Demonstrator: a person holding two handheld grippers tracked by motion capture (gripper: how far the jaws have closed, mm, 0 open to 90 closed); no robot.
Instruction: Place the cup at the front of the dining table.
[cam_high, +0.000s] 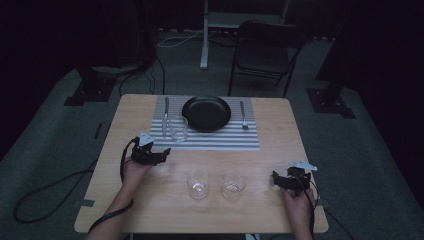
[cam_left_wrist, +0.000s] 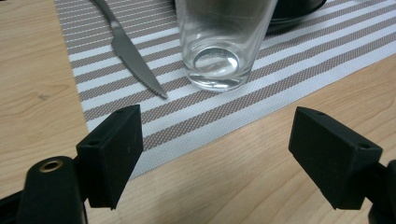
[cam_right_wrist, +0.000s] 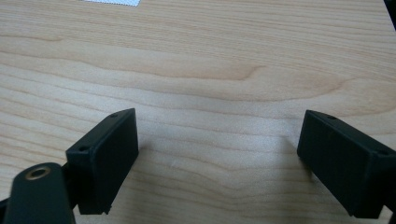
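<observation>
Glass (cam_left_wrist: 222, 44) stands upright on the striped placemat (cam_left_wrist: 299, 70), beside the knife (cam_left_wrist: 128, 49) and just before the black plate (cam_high: 206, 113), where a drink belongs in a place setting. Left gripper (cam_left_wrist: 219, 154) sits low over the worktop (cam_high: 150, 210) just short of the mat's edge, its fingers (cam_left_wrist: 112, 149) released and spread wide, aimed at that glass. Right gripper (cam_right_wrist: 224, 163) rests with fingers equally released over bare wood, probably waiting. Two more glasses (cam_high: 216, 184) stand between the hands, within easy reach.
</observation>
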